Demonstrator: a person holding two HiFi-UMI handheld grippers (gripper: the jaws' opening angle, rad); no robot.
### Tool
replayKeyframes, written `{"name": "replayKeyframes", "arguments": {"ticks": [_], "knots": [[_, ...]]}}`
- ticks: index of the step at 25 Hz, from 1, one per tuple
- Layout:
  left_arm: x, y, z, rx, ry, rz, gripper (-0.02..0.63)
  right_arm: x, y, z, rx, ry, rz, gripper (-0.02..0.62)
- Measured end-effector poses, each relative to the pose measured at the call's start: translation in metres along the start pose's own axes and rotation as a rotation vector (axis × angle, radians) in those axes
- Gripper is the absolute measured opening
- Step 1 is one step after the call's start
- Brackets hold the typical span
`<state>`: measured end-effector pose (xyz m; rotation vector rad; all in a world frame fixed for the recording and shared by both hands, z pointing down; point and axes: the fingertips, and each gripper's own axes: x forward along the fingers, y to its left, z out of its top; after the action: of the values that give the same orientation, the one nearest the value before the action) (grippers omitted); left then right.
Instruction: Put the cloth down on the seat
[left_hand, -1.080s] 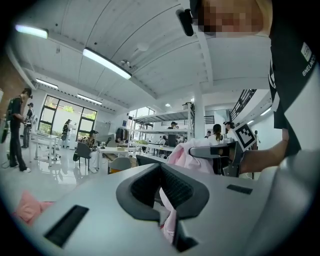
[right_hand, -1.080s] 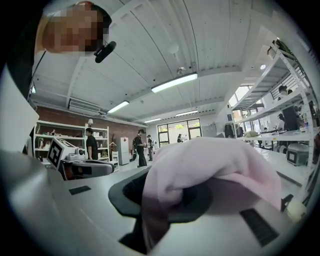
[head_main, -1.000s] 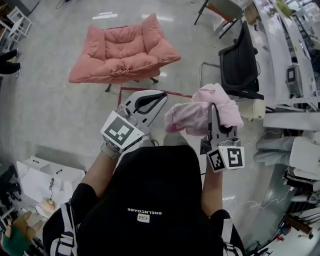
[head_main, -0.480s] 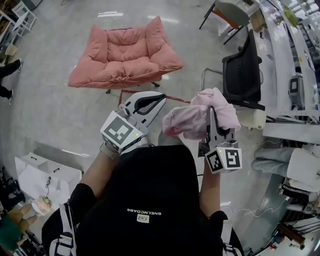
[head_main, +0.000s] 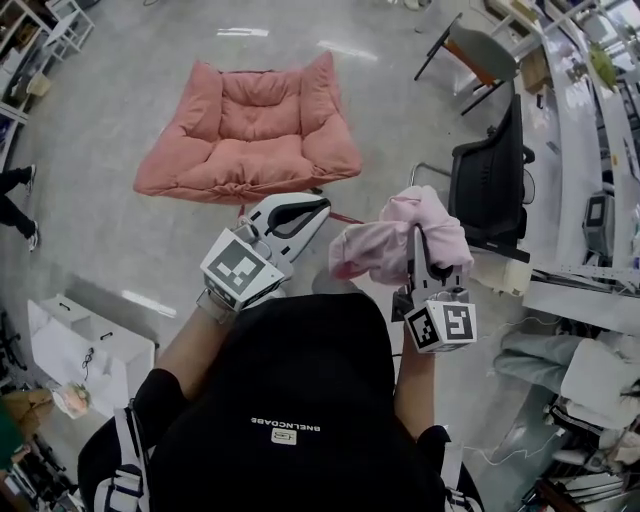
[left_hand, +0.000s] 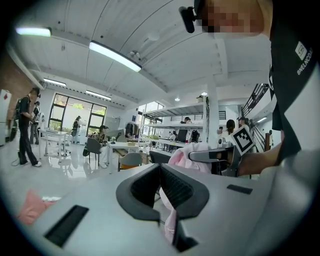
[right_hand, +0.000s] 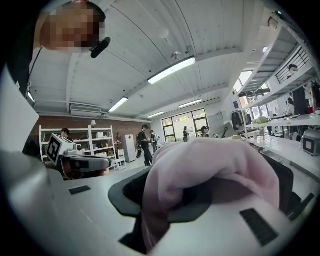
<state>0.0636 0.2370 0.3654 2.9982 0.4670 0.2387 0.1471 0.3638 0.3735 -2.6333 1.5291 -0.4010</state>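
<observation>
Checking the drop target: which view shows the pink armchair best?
Head view: the whole pink armchair, seat bare. Left gripper view has only a pink patch at its edge, possibly it; right gripper view, nothing.

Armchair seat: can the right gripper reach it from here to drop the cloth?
Probably not from this spot: the right gripper, shut on the pink cloth, is held short of the armchair seat. The floor between looks free, though, so a step forward should do.
</observation>
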Motion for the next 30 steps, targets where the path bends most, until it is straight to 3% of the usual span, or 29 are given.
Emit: {"name": "replayKeyframes", "arguments": {"ticks": [18,30], "knots": [[0.144,0.043,0.018,-0.001,0.039,0.129,0.014,0.086,-0.132,0.036,-0.001,0.002,0.132,0.103],[0.211,0.039,0.013,-0.022,0.063,0.235,0.014,0.107,-0.21,0.039,0.001,0.057,0.209,0.103]]}}
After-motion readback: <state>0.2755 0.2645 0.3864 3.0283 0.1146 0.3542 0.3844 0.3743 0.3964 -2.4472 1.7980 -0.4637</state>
